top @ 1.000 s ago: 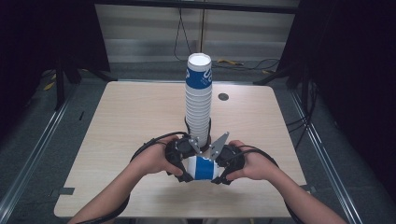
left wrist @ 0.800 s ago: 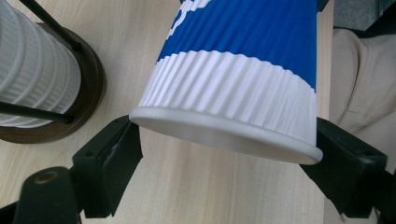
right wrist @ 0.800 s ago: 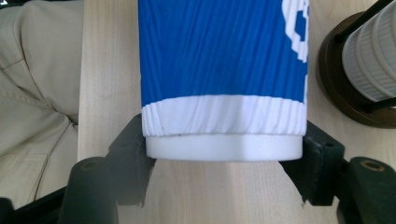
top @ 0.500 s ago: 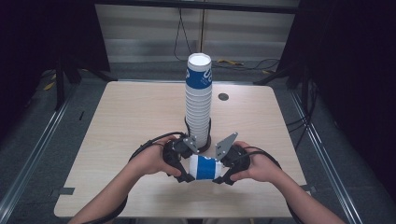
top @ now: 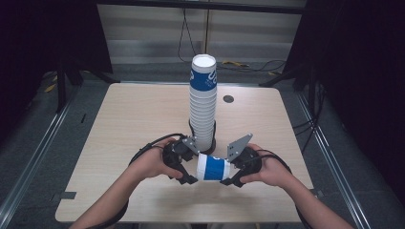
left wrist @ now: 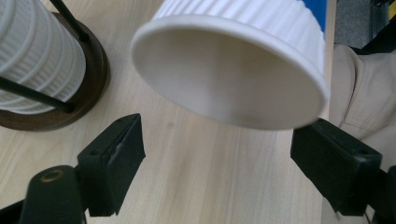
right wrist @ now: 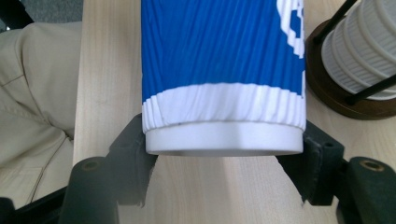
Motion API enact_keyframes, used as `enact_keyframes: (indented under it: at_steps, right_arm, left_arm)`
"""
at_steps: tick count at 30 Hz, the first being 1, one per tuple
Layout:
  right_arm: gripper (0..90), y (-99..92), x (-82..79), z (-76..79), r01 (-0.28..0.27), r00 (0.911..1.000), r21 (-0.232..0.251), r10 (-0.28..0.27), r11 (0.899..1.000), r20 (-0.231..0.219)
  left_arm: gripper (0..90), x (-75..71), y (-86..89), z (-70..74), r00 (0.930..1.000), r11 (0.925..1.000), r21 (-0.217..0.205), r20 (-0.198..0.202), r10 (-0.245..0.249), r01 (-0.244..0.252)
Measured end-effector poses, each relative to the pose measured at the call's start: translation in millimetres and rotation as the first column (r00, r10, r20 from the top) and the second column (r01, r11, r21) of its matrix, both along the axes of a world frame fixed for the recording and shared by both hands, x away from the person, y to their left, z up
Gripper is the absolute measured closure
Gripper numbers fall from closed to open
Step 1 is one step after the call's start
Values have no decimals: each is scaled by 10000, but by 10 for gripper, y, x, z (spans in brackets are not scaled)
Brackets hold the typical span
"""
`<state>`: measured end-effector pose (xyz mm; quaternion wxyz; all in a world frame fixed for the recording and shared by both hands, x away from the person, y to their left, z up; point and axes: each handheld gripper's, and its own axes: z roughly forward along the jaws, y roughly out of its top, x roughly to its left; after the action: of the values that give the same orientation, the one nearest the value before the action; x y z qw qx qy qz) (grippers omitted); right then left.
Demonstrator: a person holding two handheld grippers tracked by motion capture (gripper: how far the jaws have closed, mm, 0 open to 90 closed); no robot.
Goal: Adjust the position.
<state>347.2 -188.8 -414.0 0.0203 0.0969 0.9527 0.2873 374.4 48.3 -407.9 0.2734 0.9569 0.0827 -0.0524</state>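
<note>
Right fingers [right wrist: 224, 158] pinch the cup's [right wrist: 224, 60] base rim.

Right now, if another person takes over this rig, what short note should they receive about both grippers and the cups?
Right gripper: shut on the base end of the blue paper cup, held on its side above the table.
Left gripper: jaws have just been closing but remain apart, at the cup's open rim, not pressing it.
Stack of cups: upright in the round wooden holder, just behind the grippers.
Done: one cup is in hand, apart from the stack.
Left: probably place this cup on or away from the stack; which one I cannot tell.
</note>
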Motion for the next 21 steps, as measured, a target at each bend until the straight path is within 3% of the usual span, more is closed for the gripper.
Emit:
enact_keyframes:
  at_steps: [6,12,21]
  right_arm:
    - [320,-67,15,17,241,9997,530,-240,9983,-29]
    - [320,-137,26,-9,573,9983,1111,-565,9922,-105]
    - [320,-203,28,-45,799,9968,1624,-790,9835,-117]
  left_arm:
    - [177,6,35,-23,9999,9999,-128,72,97,-97]
    - [178,14,73,-28,9995,9978,-587,48,298,-295]
    - [175,38,138,-62,9972,9863,-1477,-28,743,-739]
